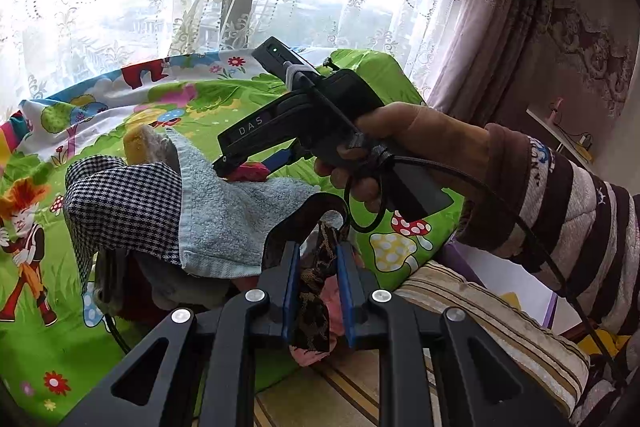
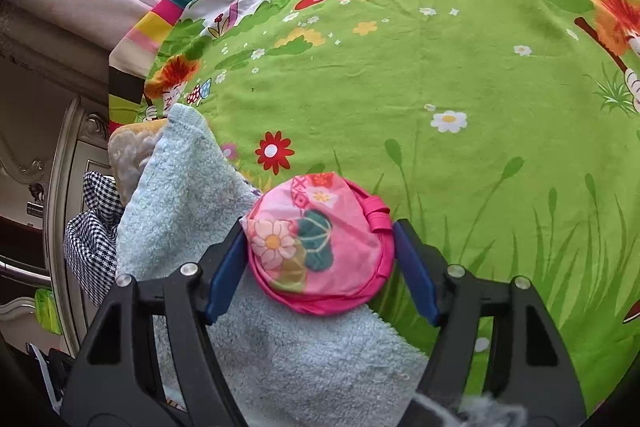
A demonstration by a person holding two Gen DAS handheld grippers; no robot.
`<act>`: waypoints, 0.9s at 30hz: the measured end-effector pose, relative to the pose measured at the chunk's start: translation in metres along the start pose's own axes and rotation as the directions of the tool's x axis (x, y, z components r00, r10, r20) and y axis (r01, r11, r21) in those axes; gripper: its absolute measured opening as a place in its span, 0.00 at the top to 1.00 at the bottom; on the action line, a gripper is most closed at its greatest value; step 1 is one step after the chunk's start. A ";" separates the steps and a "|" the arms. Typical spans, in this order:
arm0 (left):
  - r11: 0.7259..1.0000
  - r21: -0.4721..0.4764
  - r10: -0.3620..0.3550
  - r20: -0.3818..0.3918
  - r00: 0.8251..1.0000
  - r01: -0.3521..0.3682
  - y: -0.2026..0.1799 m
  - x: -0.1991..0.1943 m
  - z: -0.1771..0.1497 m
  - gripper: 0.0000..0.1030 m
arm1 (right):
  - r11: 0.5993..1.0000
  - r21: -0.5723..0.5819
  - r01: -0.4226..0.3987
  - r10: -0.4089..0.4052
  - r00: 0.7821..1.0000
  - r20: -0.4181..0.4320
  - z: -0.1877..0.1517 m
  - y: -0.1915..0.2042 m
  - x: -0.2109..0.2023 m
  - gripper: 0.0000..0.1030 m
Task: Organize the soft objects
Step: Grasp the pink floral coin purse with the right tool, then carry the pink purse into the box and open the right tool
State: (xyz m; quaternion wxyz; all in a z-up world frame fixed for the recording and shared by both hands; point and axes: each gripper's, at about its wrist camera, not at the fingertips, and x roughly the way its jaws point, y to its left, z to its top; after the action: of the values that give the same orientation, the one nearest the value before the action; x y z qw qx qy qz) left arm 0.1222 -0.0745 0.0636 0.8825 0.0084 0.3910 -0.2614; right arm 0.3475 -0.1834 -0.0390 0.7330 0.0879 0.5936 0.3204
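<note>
Mid-sort: pile growing at the bed edge, two pieces in the grippers.

Bed sheet (image 2: 440, 75), bright green cartoon print, fills most of the right wrist view and lies bare apart from the heap at lower left. There the blue towel (image 2: 224, 251) drapes over the pile, checked cloth (image 1: 120, 203) beside it at centre left of the left wrist view, a yellowish plush (image 1: 140, 145) poking up behind. Right gripper (image 2: 320, 259) sits half open around the pink pouch (image 2: 316, 243), pads touching or nearly so; it rests on the towel. Left gripper (image 1: 318, 291) is narrowed on a brown patterned strip (image 1: 314, 307), which hangs between the pads. By my read, both pieces remain to place.
</note>
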 end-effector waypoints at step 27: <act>0.988 0.125 -0.090 0.013 0.996 0.087 -0.098 -0.013 -0.005 0.81 | 0.921 0.114 0.373 -0.390 0.876 0.284 -0.243 -0.073 -0.218 0.28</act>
State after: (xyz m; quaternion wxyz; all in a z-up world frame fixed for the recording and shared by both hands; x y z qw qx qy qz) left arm 0.0657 -0.1523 0.0882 0.8713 0.0435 0.3658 -0.3242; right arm 0.1289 -0.4262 0.0332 0.8608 0.0372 0.4891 0.1357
